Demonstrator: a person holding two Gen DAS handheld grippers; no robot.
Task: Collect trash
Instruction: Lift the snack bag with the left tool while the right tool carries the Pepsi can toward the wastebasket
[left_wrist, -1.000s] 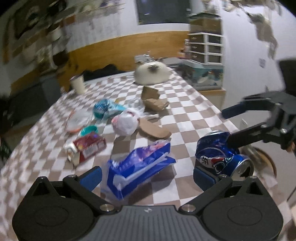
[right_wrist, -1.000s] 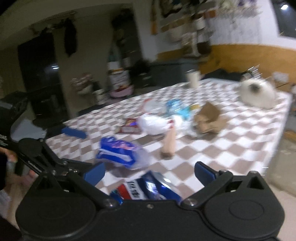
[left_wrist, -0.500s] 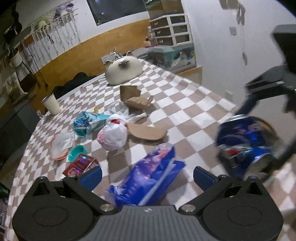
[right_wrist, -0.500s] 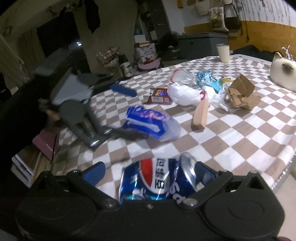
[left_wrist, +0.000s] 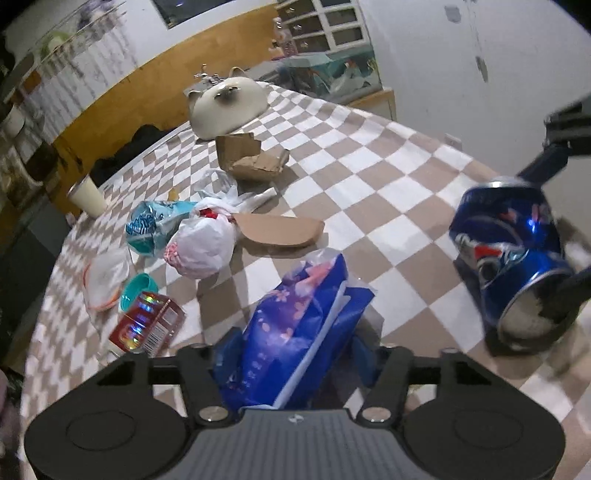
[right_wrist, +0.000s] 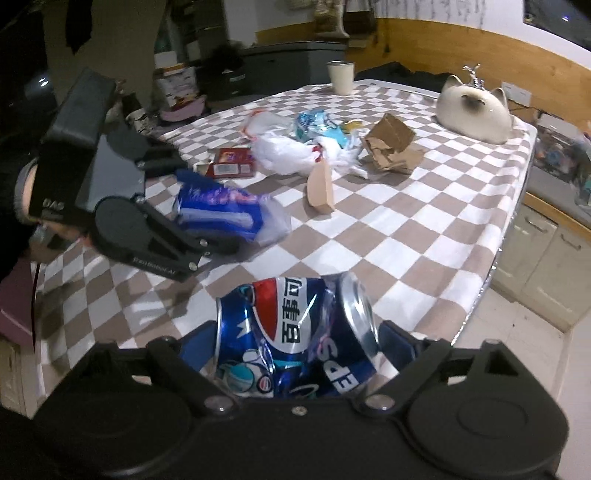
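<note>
A crumpled blue plastic packet (left_wrist: 295, 325) lies on the checked tablecloth (left_wrist: 369, 177). My left gripper (left_wrist: 295, 354) straddles it; its jaws are closing and the pads squeeze the packet's sides, bunching it upward. The right wrist view shows the same packet (right_wrist: 221, 210) between the left gripper's fingers (right_wrist: 225, 245). A crushed blue Pepsi can (right_wrist: 291, 332) lies near the table's edge, between the fingers of my right gripper (right_wrist: 295, 343). Its jaws are closing, with one pad at the can's base and the other at its rim. The left wrist view shows that can (left_wrist: 506, 240) at the right.
Farther up the table lie a white plastic bag (left_wrist: 201, 243), a tan cardboard piece (left_wrist: 280, 230), a torn cardboard box (left_wrist: 255, 158), a teal wrapper (left_wrist: 151, 221) and a red carton (left_wrist: 147, 325). A paper cup (left_wrist: 86, 197) and a cat figure (left_wrist: 225, 105) stand at the far end.
The left gripper has come down over the blue packet and its wide jaws have narrowed onto it. The right gripper has moved in around the can and closed slightly.
</note>
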